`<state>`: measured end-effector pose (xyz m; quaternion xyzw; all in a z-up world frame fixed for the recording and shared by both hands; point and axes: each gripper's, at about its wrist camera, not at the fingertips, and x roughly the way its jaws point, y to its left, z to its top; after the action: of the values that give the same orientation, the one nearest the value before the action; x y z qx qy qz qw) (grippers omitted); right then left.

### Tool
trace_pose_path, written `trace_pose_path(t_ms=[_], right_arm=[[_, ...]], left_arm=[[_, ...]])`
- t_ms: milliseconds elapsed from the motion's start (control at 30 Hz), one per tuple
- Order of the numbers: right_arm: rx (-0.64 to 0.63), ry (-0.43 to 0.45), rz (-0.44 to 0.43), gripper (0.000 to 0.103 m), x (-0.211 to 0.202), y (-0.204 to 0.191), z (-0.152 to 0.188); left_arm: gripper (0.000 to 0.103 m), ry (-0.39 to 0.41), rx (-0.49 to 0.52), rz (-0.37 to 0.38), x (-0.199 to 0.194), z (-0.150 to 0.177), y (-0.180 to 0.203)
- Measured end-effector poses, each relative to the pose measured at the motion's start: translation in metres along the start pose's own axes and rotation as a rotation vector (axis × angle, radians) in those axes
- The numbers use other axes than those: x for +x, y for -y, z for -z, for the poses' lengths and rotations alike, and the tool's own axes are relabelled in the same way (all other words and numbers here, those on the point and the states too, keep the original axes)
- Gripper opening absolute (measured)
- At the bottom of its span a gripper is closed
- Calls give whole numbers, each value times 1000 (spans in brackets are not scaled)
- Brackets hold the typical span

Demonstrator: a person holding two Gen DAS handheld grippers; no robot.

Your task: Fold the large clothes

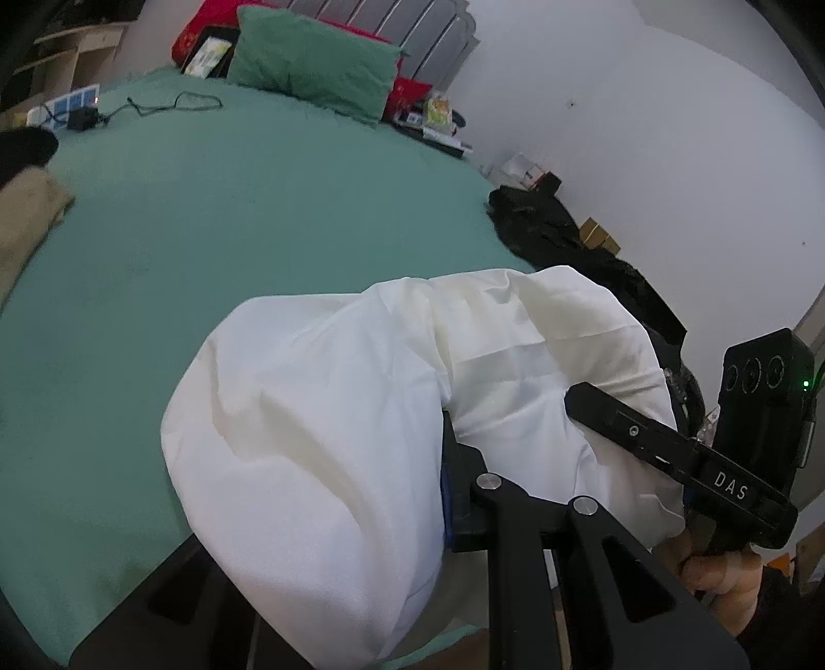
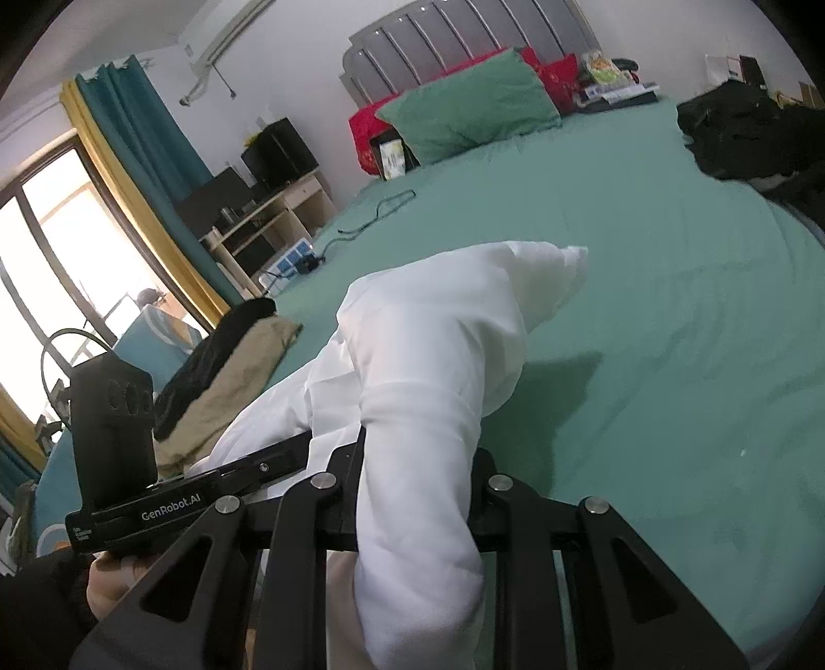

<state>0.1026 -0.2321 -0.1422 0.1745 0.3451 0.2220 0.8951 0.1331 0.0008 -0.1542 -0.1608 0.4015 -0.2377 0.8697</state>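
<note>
A large white garment (image 1: pixel 319 412) is bunched up and raised off the green bed (image 1: pixel 232 216). In the left wrist view it drapes over my left gripper (image 1: pixel 412 458), which is shut on a fold; only one black finger (image 1: pixel 456 484) shows, the other is under the cloth. My right gripper (image 1: pixel 585 409), held by a hand, bites into the same cloth close on the right. In the right wrist view the white garment (image 2: pixel 428 350) stands as a thick roll clamped between the right gripper's (image 2: pixel 417 458) fingers. The left gripper (image 2: pixel 296 453) grips it just to the left.
A green pillow (image 2: pixel 474 103) and red cushions lie by the grey headboard (image 2: pixel 464 46). A black clothes pile (image 2: pixel 742 129) sits at the bed's right edge, tan and black garments (image 2: pixel 232 371) at its left. A charger with its cable (image 1: pixel 149 105) lies far left.
</note>
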Motion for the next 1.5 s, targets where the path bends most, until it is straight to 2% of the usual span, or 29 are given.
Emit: trace_pose_path(t_ms=[233, 500, 767, 1100, 1267, 1333, 1500], right_arm=[[-29, 44, -10, 23, 1, -19, -17], [-78, 87, -47, 23, 20, -53, -43], [-154, 96, -84, 23, 64, -97, -64], [-80, 112, -197, 23, 133, -111, -76], [-23, 82, -224, 23, 174, -107, -69], [12, 56, -227, 23, 192, -102, -62], [87, -45, -193, 23, 233, -85, -30]], left_arm=[[18, 46, 25, 6, -18, -20, -6], [18, 113, 34, -8, -45, -55, -27], [18, 159, 27, -44, -67, -85, -75], [18, 192, 42, -103, -74, -135, -145], [18, 141, 9, -141, -55, -146, -184], [18, 90, -3, -173, -42, -145, -197], [19, -103, -91, -290, -2, -132, -237]])
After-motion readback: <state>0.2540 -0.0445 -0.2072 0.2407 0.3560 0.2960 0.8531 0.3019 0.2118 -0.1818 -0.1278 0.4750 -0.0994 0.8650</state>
